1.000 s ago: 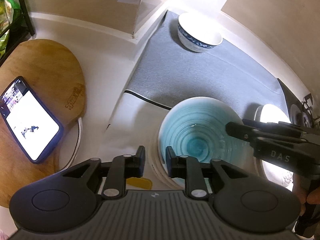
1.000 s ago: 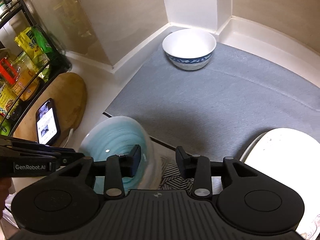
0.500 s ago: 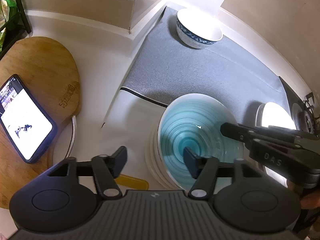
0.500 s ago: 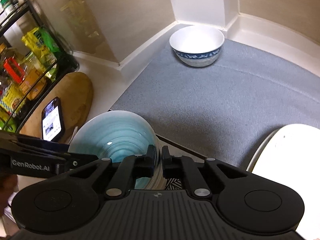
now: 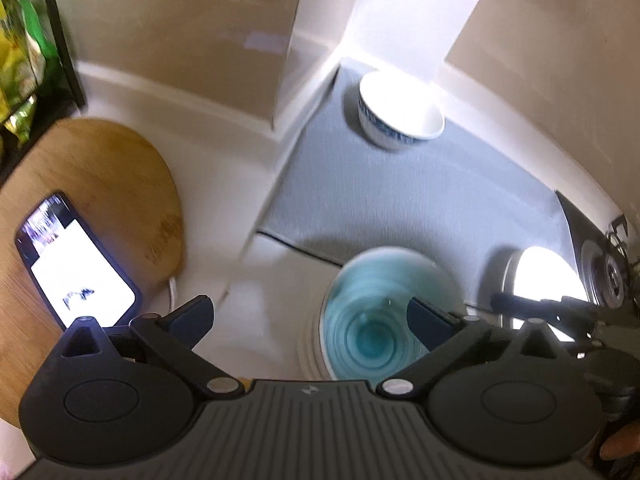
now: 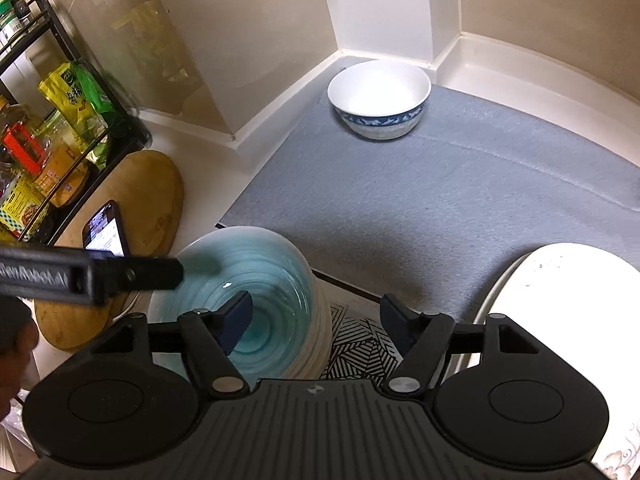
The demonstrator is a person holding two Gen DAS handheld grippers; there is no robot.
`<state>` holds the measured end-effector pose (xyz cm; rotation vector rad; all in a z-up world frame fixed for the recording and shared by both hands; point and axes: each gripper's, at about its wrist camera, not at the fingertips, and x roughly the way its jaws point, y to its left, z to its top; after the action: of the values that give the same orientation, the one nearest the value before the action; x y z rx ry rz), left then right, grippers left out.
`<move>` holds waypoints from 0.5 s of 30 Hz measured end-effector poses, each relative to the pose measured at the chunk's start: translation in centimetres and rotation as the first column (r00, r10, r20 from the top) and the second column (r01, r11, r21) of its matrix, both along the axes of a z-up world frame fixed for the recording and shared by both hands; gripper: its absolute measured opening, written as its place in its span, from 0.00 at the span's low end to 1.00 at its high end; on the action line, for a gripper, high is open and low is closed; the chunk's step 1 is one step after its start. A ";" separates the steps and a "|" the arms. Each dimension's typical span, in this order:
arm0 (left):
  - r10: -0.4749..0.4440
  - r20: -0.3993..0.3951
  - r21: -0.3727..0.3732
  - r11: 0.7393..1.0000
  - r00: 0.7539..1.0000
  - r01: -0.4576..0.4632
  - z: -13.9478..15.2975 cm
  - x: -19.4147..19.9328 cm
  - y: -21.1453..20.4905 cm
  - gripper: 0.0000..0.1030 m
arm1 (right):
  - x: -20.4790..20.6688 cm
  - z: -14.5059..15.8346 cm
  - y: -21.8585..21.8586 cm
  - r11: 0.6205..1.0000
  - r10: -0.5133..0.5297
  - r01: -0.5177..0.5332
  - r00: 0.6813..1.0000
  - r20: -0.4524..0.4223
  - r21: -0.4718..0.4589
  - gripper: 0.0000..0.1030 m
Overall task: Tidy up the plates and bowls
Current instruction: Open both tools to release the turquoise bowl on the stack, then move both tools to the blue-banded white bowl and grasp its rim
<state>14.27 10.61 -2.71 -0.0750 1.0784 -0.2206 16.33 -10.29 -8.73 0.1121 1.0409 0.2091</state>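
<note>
Right now the blue bowl (image 6: 248,280) sits on top of a stack of pale dishes (image 6: 318,344) at lower left of the right wrist view, with nothing gripping it. The left gripper (image 5: 310,316) has just been opening, its jaws spread wide with nothing between them; the right gripper (image 6: 316,322) has also just been opening, jaws apart, straddling the bowl's rim without pressing it. A white bowl with a blue band (image 6: 380,98) waits at the top of the grey mat (image 6: 460,208), and a white plate (image 6: 560,280) lies at lower right. My worry: one right finger (image 6: 236,316) hangs inside the bowl and could catch its rim, tipping or sliding it off the stack.
</note>
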 end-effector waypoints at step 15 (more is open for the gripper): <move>-0.035 0.052 0.043 0.999 0.998 0.033 1.4 1.2 -2.6 1.00 | 0.4 1.5 -1.7 0.998 -0.063 0.062 0.997 0.047 0.028 0.79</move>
<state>15.51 7.97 -1.26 -0.0132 1.0323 -0.2291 16.74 -11.94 -7.18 0.1623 0.9855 0.1682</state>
